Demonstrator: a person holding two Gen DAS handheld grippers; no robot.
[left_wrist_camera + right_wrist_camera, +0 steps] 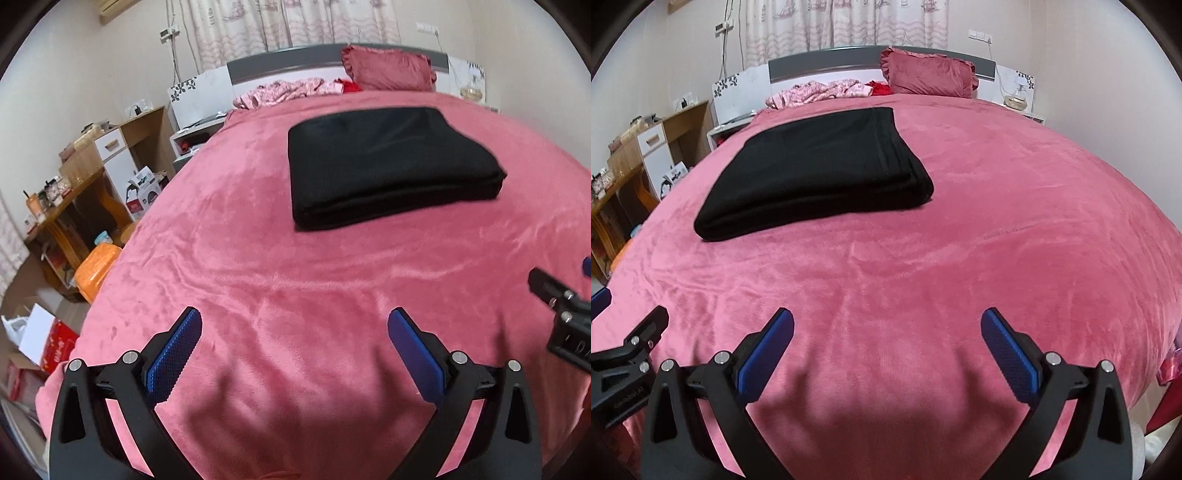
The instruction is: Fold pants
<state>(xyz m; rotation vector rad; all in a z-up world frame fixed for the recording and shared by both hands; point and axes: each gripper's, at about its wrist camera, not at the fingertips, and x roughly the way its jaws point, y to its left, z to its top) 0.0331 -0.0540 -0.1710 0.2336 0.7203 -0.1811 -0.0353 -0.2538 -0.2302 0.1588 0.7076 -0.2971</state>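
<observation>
The black pants lie folded in a neat flat rectangle on the pink bed cover; they also show in the right wrist view, left of centre. My left gripper is open and empty, held over the near part of the bed, well short of the pants. My right gripper is open and empty too, beside the left one. Part of the right gripper shows at the right edge of the left wrist view.
A dark pink pillow and crumpled pink clothes lie by the headboard. A wooden desk with clutter, an orange stool and boxes stand left of the bed. A nightstand with a glass item is at the far right.
</observation>
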